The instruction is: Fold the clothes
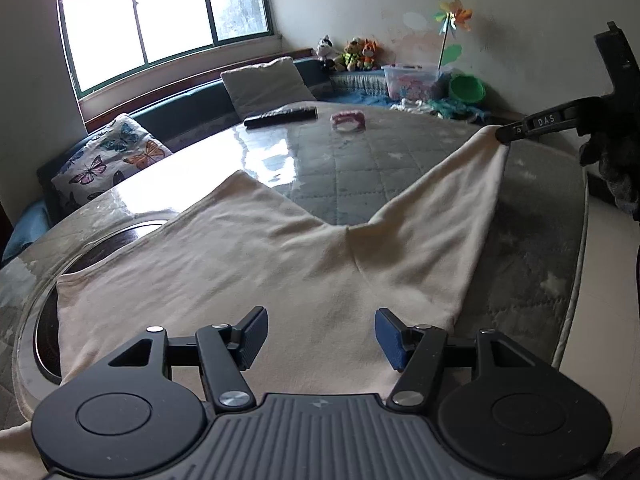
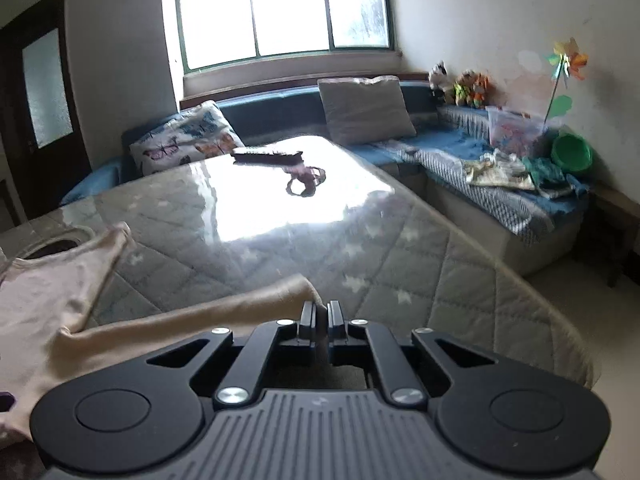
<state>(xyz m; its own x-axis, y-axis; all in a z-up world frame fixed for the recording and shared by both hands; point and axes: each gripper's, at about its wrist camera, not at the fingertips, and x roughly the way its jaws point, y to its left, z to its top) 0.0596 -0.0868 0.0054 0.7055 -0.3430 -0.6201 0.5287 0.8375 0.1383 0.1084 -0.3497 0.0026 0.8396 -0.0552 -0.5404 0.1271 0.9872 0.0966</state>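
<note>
A cream sleeveless top (image 1: 240, 264) lies spread on the round table (image 1: 532, 248), which has a quilted grey cover under clear plastic. My left gripper (image 1: 321, 334) is open and empty, just above the near part of the cloth. My right gripper (image 2: 321, 312) is shut on one strap end (image 2: 296, 286) of the top and holds it pulled out to the right. In the left wrist view the right gripper (image 1: 505, 133) shows at the far right, pinching that strap corner. The other strap (image 2: 116, 240) lies flat on the table.
A black remote (image 1: 281, 116) and a pink hair tie (image 1: 349, 120) lie at the table's far side. A dark round inset (image 1: 80, 264) sits in the table at the left, partly under the top. A blue bench with cushions, toys and a plastic box runs behind the table.
</note>
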